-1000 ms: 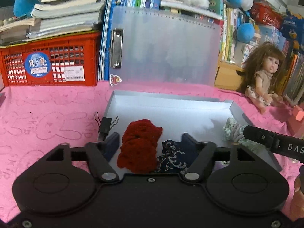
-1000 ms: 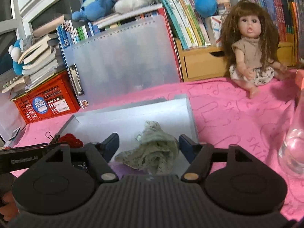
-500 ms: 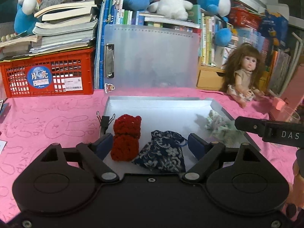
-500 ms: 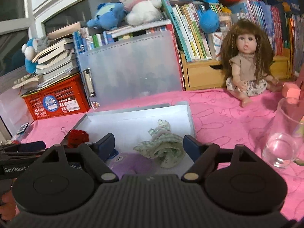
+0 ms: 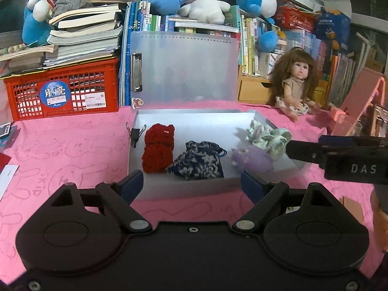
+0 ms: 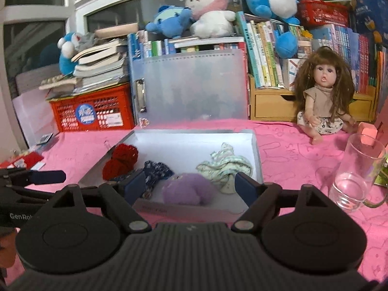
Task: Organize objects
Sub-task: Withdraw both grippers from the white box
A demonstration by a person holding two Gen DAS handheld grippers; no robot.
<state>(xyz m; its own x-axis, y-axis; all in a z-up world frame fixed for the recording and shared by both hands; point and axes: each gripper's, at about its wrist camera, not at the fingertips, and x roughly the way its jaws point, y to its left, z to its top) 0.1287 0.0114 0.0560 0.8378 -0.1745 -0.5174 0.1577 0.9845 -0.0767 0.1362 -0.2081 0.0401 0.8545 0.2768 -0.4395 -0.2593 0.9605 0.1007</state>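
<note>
A shallow grey box lies open on the pink cloth, its frosted lid standing upright behind. Inside lie a red knitted piece, a dark blue floral pouch, a purple plush and a pale green patterned cloth. My left gripper is open and empty, just short of the box's near edge. My right gripper is open and empty, near the box's front, in line with the purple plush.
A glass mug stands right of the box. A doll sits at back right. A red crate with stacked books is at back left. A black binder clip lies by the box's left wall. Bookshelves with plush toys line the back.
Both grippers have drawn back and up from the box. The red piece and green cloth that sat between the fingers now lie in the box, beyond the fingertips.
</note>
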